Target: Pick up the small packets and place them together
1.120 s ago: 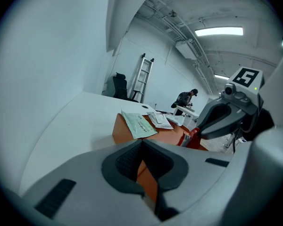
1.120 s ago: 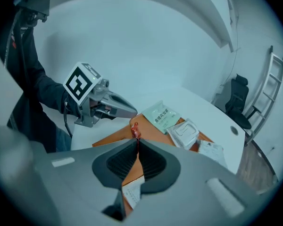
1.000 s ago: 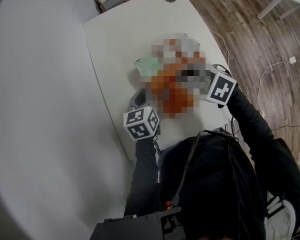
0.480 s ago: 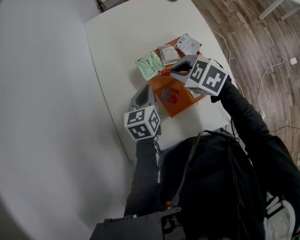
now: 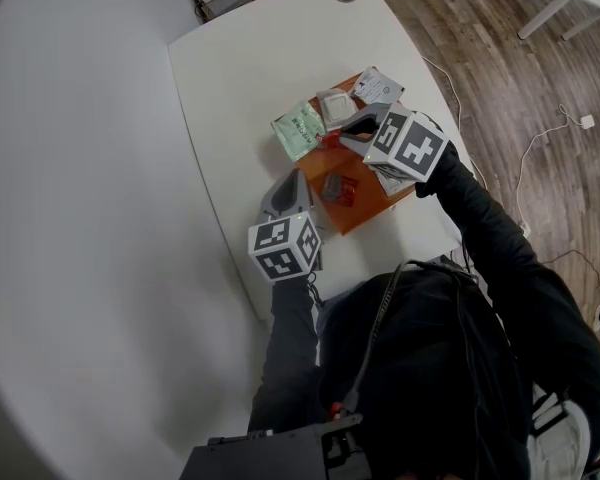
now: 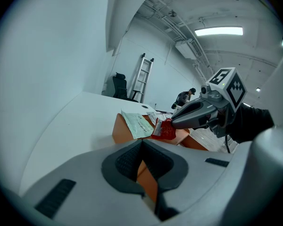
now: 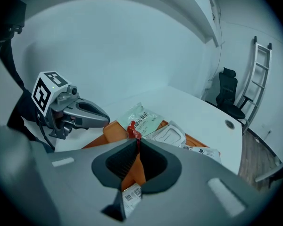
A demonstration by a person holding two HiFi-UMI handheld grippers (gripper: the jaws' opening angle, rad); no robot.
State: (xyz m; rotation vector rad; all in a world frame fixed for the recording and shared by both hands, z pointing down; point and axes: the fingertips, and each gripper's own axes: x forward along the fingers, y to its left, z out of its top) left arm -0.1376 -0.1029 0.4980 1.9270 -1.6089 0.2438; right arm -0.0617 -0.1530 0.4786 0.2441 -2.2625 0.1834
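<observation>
Pinching a red packet point(image 7: 131, 127) with jaws opening, right hand-held gripper point(image 6: 175, 123) beside Chinese-printed green packet point(image 5: 298, 128); left hand-held gripper point(image 6: 142, 149) closed.

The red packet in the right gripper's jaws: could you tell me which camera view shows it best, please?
The left gripper view: it shows the red packet broadside, pinched at the tip of the right gripper, whose jaws are opening. The right gripper view sees only its edge; the head view, a small red speck.
</observation>
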